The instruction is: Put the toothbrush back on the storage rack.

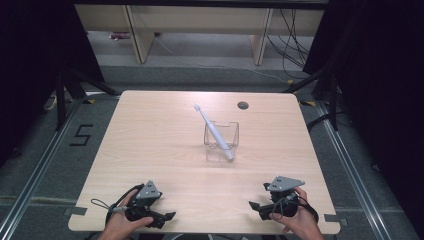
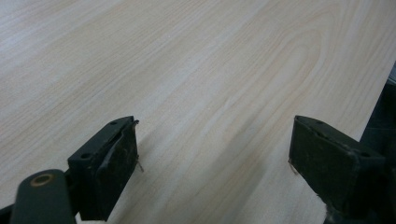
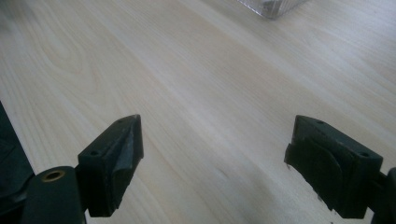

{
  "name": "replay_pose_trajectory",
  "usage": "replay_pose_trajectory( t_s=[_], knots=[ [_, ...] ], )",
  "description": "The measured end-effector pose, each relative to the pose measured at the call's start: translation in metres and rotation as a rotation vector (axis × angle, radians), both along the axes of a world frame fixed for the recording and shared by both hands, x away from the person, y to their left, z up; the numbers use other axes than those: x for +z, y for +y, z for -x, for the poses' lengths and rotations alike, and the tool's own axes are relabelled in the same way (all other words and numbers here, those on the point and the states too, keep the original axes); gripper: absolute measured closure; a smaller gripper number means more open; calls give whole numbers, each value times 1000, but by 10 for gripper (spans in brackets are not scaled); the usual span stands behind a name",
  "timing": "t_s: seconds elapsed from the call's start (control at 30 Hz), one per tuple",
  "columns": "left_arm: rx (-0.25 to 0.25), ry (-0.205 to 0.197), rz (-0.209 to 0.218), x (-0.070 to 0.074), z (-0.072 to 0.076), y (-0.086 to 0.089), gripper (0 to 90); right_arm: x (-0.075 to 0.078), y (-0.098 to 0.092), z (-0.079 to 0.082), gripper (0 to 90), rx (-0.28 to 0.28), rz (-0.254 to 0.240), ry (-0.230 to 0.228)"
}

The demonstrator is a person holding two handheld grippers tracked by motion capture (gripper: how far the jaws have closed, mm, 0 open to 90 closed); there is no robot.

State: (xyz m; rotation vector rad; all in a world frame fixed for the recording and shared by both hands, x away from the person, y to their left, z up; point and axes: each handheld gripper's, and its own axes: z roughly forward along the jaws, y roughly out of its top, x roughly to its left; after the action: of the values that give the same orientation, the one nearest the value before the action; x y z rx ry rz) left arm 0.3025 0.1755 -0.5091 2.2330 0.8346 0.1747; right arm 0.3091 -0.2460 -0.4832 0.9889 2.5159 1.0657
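Centrally, a white toothbrush (image 1: 214, 133) is propped tilted in a clear holder (image 1: 221, 140), while the left gripper (image 1: 159, 218) and right gripper (image 1: 256, 206) are held apart, empty, near the worktop (image 1: 150, 145) front edge.

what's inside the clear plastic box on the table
A white electric toothbrush leans inside the clear square plastic box, its brush head sticking out past the far rim. Glare hides whether anything else lies at the bottom.

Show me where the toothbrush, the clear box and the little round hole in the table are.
toothbrush (image 1: 214, 131): high view, on the middle of its white handle.
clear box (image 1: 235, 131): high view, on its right wall.
round hole (image 1: 243, 105): high view, on its dark centre, near the table's far edge.
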Motion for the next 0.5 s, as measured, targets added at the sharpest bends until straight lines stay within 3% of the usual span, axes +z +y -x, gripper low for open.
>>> replay_pose_trajectory(
  t_s=[0.17, 0.2, 0.3, 0.37, 0.4, 0.43, 0.5],
  knots=[
    [0, 1, -1, 0, 0, 0, 148, -2, -2, 3, 181, -14, 4, 0],
    [-1, 0, -6, 0, 0, 0, 149, -2, -1, 7, 181, -40, -4, 41],
    [0, 0, -1, 0, 0, 0, 149, -4, -3, 5, 180, -2, 14, -3],
    [1, 1, -2, 0, 0, 0, 149, -4, -3, 6, 180, -6, 7, 13],
    [7, 6, 3, 0, 0, -1, 149, -5, -4, 7, 180, -4, 15, -4],
    [4, 3, 0, 0, 0, 0, 149, -4, -3, 7, 180, 0, 12, 16],
    [0, -2, -1, 0, 0, 0, 149, -4, -4, 8, 180, 7, 22, 3]
  ],
)
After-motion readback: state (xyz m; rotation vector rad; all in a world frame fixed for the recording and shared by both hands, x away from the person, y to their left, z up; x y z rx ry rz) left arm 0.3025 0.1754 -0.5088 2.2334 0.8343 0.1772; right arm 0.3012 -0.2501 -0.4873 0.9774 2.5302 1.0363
